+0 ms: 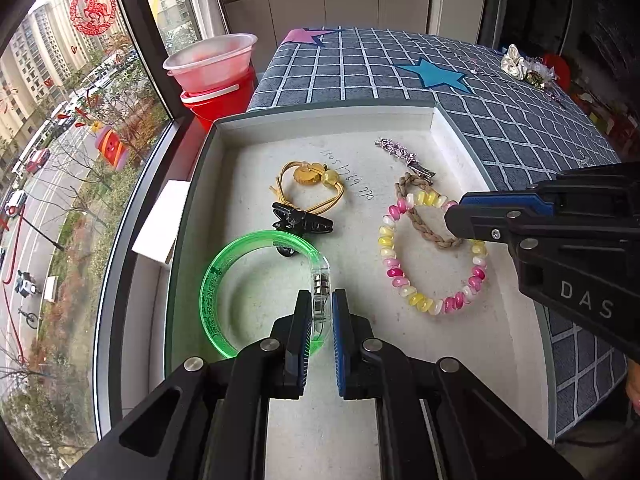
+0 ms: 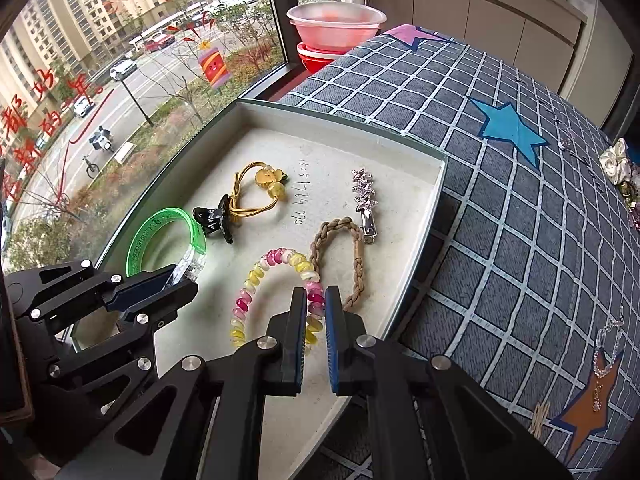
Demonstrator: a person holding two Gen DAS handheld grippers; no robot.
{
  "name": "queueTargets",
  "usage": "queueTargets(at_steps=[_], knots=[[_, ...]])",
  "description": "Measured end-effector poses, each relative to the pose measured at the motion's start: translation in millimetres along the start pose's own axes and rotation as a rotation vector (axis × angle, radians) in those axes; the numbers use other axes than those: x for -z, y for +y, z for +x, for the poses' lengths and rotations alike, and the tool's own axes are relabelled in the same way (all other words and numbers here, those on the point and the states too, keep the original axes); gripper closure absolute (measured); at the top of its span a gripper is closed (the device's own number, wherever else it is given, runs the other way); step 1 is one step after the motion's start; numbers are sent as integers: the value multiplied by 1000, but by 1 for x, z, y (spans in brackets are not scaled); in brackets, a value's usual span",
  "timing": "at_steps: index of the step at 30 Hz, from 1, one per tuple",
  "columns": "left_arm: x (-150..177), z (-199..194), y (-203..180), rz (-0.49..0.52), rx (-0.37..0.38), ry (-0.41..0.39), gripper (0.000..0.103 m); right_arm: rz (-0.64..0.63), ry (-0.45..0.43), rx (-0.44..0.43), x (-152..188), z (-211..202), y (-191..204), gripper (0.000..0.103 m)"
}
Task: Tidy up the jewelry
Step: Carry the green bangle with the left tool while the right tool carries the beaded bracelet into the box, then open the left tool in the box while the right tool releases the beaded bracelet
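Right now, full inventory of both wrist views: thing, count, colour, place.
tray: 1, pale, grey rim, on checked cloth by window
green bangle: 1, translucent green, tray's window side, clear clasp between left jaws
beaded bracelet: 1, pink, yellow, white, in tray, between right jaws
braided cord bracelet: 1, tan, beside beads
yellow hair tie: 1, tray middle
black claw clip: 1, touching hair tie
star hair clip: 1, silver, tray's far side
bowls: stack, clear over red, windowsill
checked cloth: 1, grey, star patches
left gripper: 1, black
right gripper: 1, black
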State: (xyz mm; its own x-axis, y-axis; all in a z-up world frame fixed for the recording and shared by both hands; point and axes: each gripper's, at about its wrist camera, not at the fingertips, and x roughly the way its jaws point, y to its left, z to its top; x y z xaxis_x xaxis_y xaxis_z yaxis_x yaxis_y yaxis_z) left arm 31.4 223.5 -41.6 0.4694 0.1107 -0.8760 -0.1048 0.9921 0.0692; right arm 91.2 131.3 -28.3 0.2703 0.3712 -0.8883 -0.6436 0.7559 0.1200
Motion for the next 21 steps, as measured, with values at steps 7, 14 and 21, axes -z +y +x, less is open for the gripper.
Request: queueTargets(at_steps=[7, 14, 21], knots=[[-2, 11, -3, 3, -35, 7, 85, -8, 29, 22, -4, 14, -1, 94], [-4, 11, -5, 2, -53, 15, 85, -27, 40, 37, -1, 18, 2, 93], [-2, 9, -4, -19, -51, 32, 85, -22, 15, 16, -4, 10, 0, 55]])
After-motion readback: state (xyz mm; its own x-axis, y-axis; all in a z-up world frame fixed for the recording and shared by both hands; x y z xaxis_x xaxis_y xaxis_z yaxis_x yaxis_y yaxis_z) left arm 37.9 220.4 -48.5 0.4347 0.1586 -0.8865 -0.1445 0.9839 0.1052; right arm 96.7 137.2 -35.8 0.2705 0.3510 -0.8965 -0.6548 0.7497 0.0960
